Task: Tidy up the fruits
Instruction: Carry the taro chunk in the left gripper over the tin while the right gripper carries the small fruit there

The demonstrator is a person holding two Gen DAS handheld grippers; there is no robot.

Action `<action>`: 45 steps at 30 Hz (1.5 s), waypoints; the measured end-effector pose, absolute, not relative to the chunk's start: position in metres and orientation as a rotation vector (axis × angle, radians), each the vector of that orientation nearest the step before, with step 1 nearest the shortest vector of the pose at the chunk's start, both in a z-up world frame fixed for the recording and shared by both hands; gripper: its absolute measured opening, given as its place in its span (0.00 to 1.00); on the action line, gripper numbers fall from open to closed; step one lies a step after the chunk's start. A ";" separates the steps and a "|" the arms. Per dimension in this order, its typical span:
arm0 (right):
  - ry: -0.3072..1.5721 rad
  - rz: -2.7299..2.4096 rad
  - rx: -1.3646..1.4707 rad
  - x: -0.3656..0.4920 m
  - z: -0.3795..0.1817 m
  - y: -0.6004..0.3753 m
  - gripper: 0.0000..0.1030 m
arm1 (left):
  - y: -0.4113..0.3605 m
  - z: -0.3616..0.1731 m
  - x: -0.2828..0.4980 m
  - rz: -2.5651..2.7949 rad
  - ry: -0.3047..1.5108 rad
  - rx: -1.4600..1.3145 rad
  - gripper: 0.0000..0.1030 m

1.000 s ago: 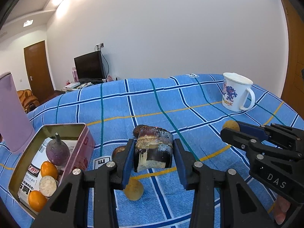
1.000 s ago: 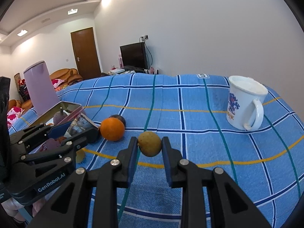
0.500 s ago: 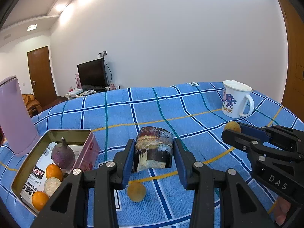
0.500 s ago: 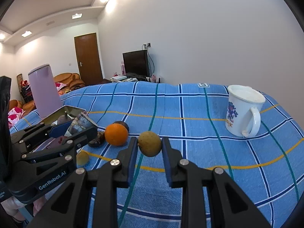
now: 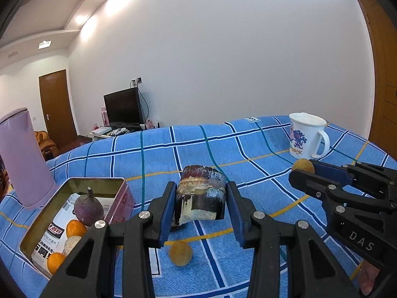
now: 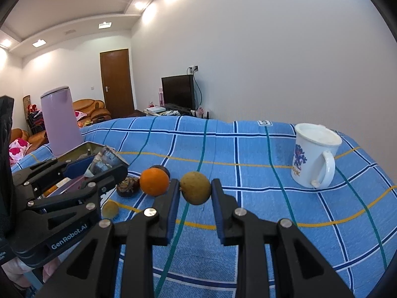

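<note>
- Both grippers have lifted and tilted up since a second ago; grips unchanged.
- Left gripper (image 5: 200, 202) jaws clamp a dark chunk (image 5: 200, 196).
- Right gripper (image 6: 195, 193) jaws, narrow, pinch a brown fruit (image 6: 195, 187).

White mug (image 5: 307, 136) upright on blue checked cloth (image 5: 198, 146) (handle right); lilac jug (image 5: 23, 159) far left.

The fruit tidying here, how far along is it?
Partly done: the tin already holds a purple fruit and some oranges. In hand: the left gripper holds a dark chunk, the right gripper a brown fruit. Left on the cloth: an orange and other pieces.
</note>
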State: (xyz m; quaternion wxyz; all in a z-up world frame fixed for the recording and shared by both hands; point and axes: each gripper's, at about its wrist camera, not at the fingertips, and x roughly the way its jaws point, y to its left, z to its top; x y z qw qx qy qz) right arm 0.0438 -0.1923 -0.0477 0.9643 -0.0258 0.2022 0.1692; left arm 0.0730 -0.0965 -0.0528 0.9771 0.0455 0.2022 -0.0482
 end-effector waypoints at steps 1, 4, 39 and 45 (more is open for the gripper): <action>0.406 0.341 -0.052 0.043 -0.047 -0.192 0.28 | -0.096 -0.053 0.073 -0.096 0.405 0.091 0.41; 0.397 0.338 -0.053 0.042 -0.047 -0.193 0.28 | -0.096 -0.052 0.072 -0.093 0.400 0.090 0.41; 0.412 0.405 -0.098 0.033 -0.046 -0.146 0.28 | -0.048 -0.055 0.056 -0.009 0.447 0.056 0.41; 0.409 0.446 -0.115 0.031 -0.041 -0.124 0.28 | -0.029 -0.052 0.049 0.020 0.443 0.045 0.41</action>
